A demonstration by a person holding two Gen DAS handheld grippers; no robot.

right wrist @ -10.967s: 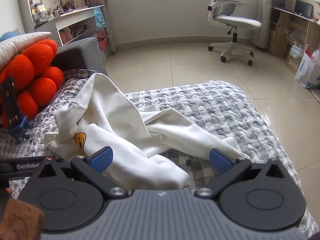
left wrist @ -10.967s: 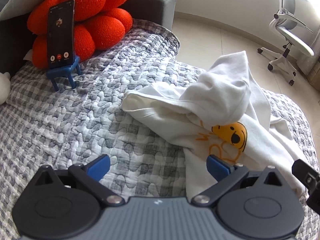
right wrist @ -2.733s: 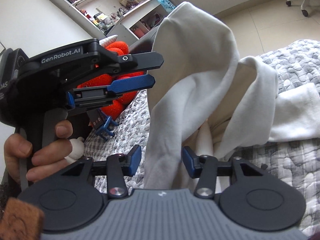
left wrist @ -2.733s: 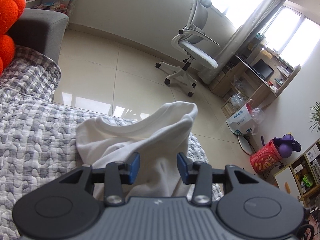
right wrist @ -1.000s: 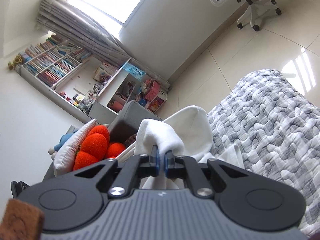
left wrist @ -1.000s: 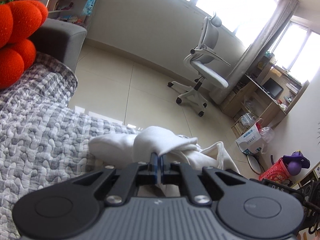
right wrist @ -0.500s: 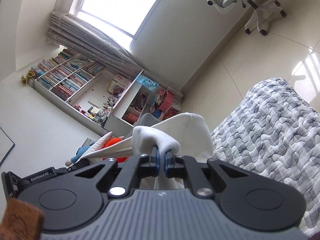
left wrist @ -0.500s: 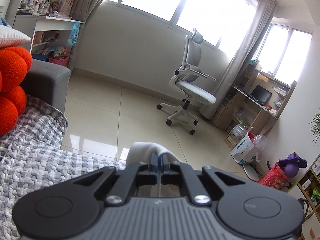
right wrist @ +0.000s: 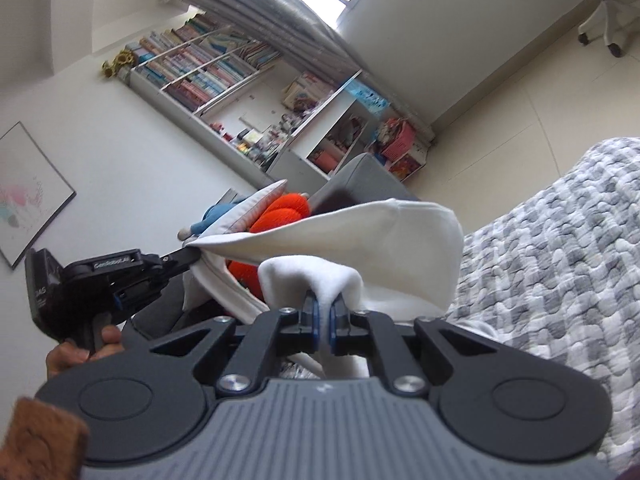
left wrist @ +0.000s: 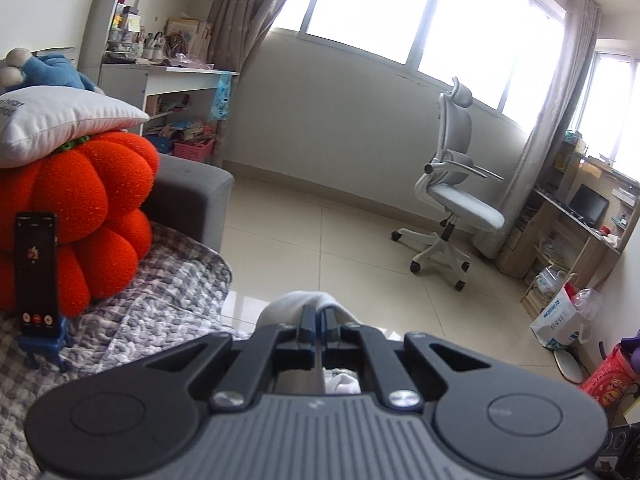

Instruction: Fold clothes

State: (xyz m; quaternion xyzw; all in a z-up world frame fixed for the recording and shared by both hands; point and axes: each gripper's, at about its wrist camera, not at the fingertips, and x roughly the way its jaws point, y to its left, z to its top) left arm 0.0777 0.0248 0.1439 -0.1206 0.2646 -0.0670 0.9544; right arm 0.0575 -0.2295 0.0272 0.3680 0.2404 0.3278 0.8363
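My left gripper point(left wrist: 319, 316) is shut on a bunched edge of the white sweatshirt point(left wrist: 294, 304), held up in the air; most of the garment is hidden below the gripper body. My right gripper point(right wrist: 324, 308) is shut on another fold of the white sweatshirt point(right wrist: 400, 240). In the right wrist view the left gripper point(right wrist: 188, 258) shows at the left, pinching the far corner, and the white fabric stretches taut between the two grippers above the grey checked quilt point(right wrist: 560, 248).
An orange pumpkin cushion point(left wrist: 84, 208) with a white pillow point(left wrist: 52, 120) on top stands at the left. A phone on a blue stand point(left wrist: 36, 280) leans against it. A grey sofa arm point(left wrist: 188, 196), an office chair point(left wrist: 452, 208) and tiled floor lie beyond.
Both grippers have lifted higher with the sweatshirt and moved apart, so the fabric is now stretched between them. The left view has swung left, bringing the cushion and phone into sight.
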